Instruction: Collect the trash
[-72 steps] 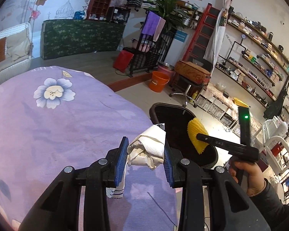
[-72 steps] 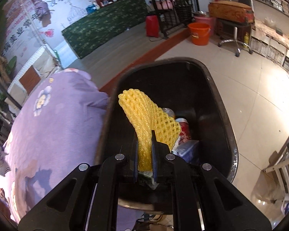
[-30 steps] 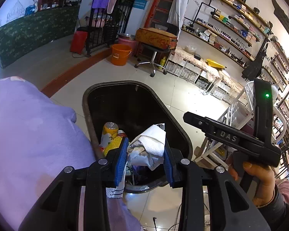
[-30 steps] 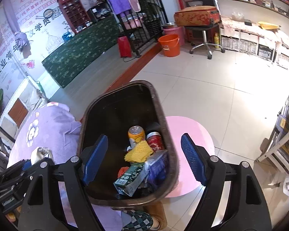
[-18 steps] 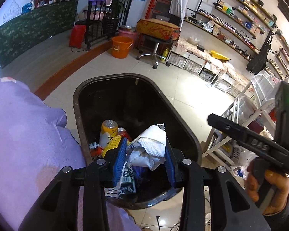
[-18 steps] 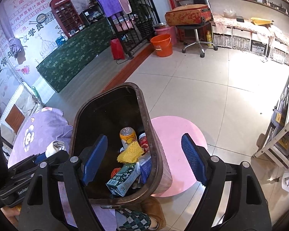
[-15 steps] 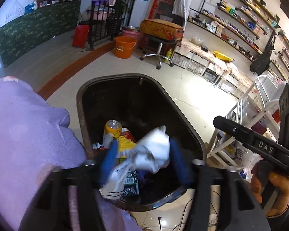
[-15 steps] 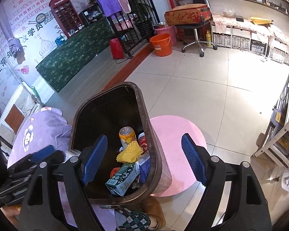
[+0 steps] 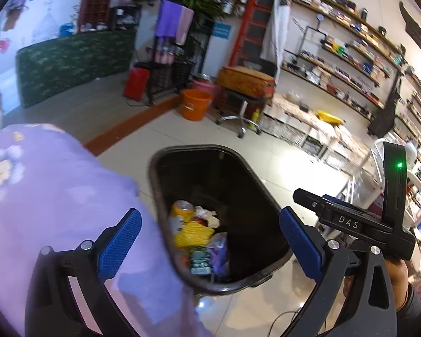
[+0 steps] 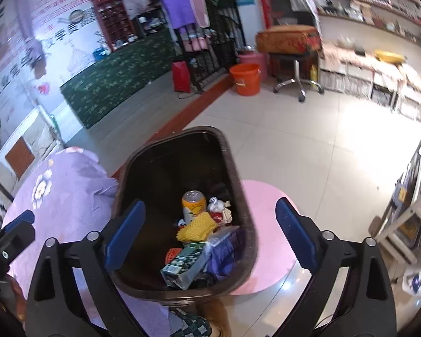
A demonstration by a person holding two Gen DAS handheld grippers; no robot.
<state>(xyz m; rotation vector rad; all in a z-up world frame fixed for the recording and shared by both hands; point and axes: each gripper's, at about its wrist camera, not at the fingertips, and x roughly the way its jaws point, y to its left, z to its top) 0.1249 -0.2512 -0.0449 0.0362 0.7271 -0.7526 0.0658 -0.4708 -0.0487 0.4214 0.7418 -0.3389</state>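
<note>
A dark trash bin (image 9: 154, 185) (image 10: 240, 185) stands on the floor beside the purple flowered table. Inside lie a crumpled white paper wad (image 9: 209, 214) (image 10: 220, 206), a yellow foam net (image 9: 192, 234) (image 10: 196, 227), an orange can (image 9: 179, 210) (image 10: 193, 205) and a green carton (image 10: 182, 261). My left gripper (image 9: 210, 243) hangs above the bin, its jaws opening wide with nothing between the blue pads. My right gripper (image 10: 210, 234) is also over the bin, jaws opening, nothing held. The right gripper (image 9: 350, 221) shows at the right in the left wrist view, in a hand.
The purple tablecloth (image 9: 42, 196) (image 10: 61, 202) fills the left. A round pink mat (image 10: 269, 241) lies under the bin on the tiled floor. An orange bucket (image 9: 195, 108) (image 10: 245, 80), a stool and shelves stand farther back.
My left gripper's jaws opened and the white paper wad dropped into the bin. Both grippers pulled up and back a little. The right jaws spread slightly wider.
</note>
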